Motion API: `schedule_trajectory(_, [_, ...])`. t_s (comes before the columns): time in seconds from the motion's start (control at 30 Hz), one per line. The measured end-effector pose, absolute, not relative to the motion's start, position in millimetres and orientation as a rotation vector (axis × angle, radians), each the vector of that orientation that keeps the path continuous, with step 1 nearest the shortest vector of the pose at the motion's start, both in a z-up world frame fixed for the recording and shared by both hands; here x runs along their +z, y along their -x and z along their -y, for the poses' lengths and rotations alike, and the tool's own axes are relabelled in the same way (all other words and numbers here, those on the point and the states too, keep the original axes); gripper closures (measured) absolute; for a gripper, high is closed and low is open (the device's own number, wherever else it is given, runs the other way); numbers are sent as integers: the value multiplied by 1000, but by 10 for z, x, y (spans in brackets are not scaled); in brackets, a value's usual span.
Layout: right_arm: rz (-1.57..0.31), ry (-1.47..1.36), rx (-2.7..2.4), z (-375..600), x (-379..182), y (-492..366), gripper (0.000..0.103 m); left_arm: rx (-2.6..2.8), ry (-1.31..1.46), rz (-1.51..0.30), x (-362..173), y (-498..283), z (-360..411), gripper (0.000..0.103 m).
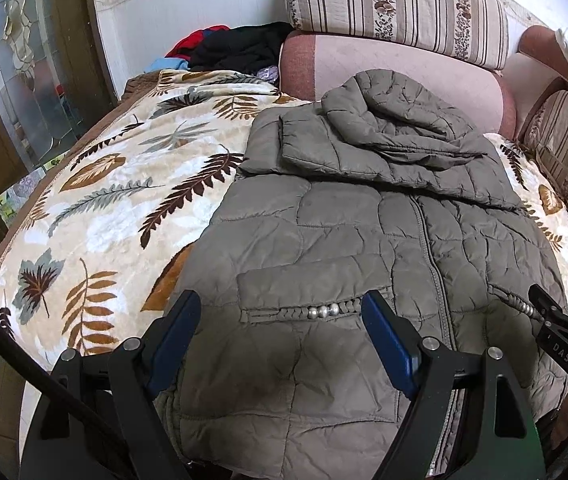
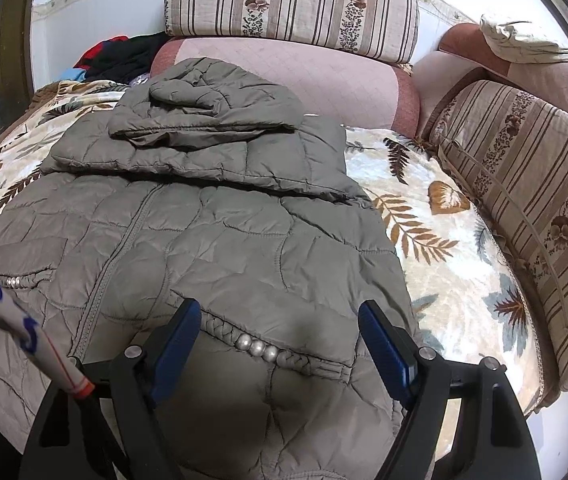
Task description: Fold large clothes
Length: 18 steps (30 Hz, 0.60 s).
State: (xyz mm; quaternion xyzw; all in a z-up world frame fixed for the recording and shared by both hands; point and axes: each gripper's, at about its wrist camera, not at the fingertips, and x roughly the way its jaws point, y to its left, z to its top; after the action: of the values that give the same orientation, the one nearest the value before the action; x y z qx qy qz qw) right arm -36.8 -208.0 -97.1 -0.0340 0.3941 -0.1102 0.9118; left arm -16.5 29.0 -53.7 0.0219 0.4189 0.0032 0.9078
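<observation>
A grey-green quilted puffer jacket (image 1: 347, 220) lies flat on the leaf-patterned blanket, zipped, with both sleeves and the hood folded across its chest; it also shows in the right wrist view (image 2: 212, 232). My left gripper (image 1: 280, 312) is open, hovering over the jacket's left pocket with its silver beads (image 1: 323, 311). My right gripper (image 2: 278, 320) is open over the right pocket's beads (image 2: 258, 347); it also shows at the right edge of the left wrist view (image 1: 559, 300). Neither holds anything.
The leaf-patterned blanket (image 1: 124, 184) covers a sofa seat. Striped cushions (image 2: 291, 0) and a pink backrest (image 2: 323, 76) stand behind; another striped cushion (image 2: 523, 200) lines the right side. A pile of dark and red clothes (image 1: 236, 50) lies at the back left. A glass door (image 1: 24, 80) is left.
</observation>
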Motion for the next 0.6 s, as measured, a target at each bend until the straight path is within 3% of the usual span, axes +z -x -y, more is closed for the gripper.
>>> schedule_trajectory(0.6, [-828, 70, -231, 2075, -1010, 381, 19, 34, -29, -886, -622, 184, -385, 22])
